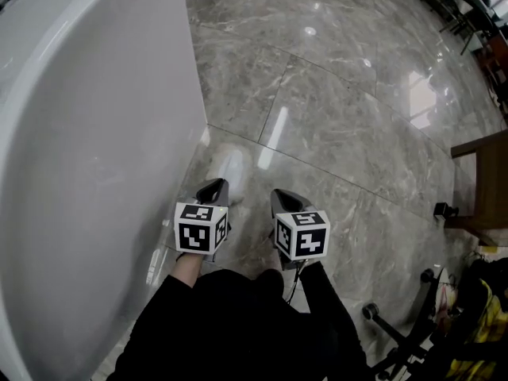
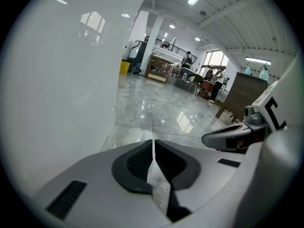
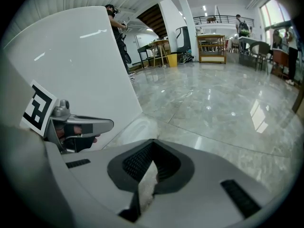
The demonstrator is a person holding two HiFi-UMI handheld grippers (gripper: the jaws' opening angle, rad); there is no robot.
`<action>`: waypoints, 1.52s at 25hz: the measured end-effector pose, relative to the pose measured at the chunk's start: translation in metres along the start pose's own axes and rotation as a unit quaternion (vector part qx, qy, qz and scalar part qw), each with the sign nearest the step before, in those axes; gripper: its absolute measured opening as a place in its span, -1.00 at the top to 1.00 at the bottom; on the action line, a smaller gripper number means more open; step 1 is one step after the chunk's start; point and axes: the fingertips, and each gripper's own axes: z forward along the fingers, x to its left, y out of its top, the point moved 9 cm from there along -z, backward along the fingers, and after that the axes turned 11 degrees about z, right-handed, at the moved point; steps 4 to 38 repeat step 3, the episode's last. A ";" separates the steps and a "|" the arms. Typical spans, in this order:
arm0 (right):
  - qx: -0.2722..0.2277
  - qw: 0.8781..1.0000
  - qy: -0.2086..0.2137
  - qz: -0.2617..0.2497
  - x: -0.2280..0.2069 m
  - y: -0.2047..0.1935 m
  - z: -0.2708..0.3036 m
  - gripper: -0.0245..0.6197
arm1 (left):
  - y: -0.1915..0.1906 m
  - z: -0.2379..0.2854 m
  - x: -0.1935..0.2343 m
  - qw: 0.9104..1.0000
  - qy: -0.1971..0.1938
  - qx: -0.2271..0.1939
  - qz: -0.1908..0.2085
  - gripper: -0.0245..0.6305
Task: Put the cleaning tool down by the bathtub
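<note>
A pale, whitish rounded cleaning tool (image 1: 231, 166) lies on the marble floor against the foot of the white bathtub (image 1: 95, 157); its shape is blurry. In the right gripper view the tool (image 3: 138, 127) shows just past the jaws, beside the bathtub wall (image 3: 80, 65). My left gripper (image 1: 213, 187) hovers just short of the tool, jaws shut with nothing between them. My right gripper (image 1: 284, 200) is level with it to the right, also shut and empty. Each gripper view shows closed tips, left gripper (image 2: 153, 142) and right gripper (image 3: 153, 142).
Glossy grey marble floor (image 1: 341, 94) stretches ahead and to the right. A wooden piece of furniture (image 1: 484, 181) stands at the right edge. A wheeled chair base (image 1: 413, 324) and a yellow-black bag (image 1: 484, 324) sit at the lower right.
</note>
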 end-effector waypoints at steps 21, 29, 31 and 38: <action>0.002 1.000 -0.001 0.023 0.004 -0.012 -0.002 0.93 | -0.005 -0.002 -0.003 1.000 -0.013 0.017 0.020 0.85; 0.002 1.000 -0.001 0.023 0.004 -0.012 -0.002 0.93 | -0.005 -0.002 -0.003 1.000 -0.013 0.017 0.020 0.85; 0.002 1.000 -0.001 0.023 0.004 -0.012 -0.002 0.93 | -0.005 -0.002 -0.003 1.000 -0.013 0.017 0.020 0.85; 0.002 1.000 -0.001 0.023 0.004 -0.012 -0.002 0.93 | -0.005 -0.002 -0.003 1.000 -0.013 0.017 0.020 0.85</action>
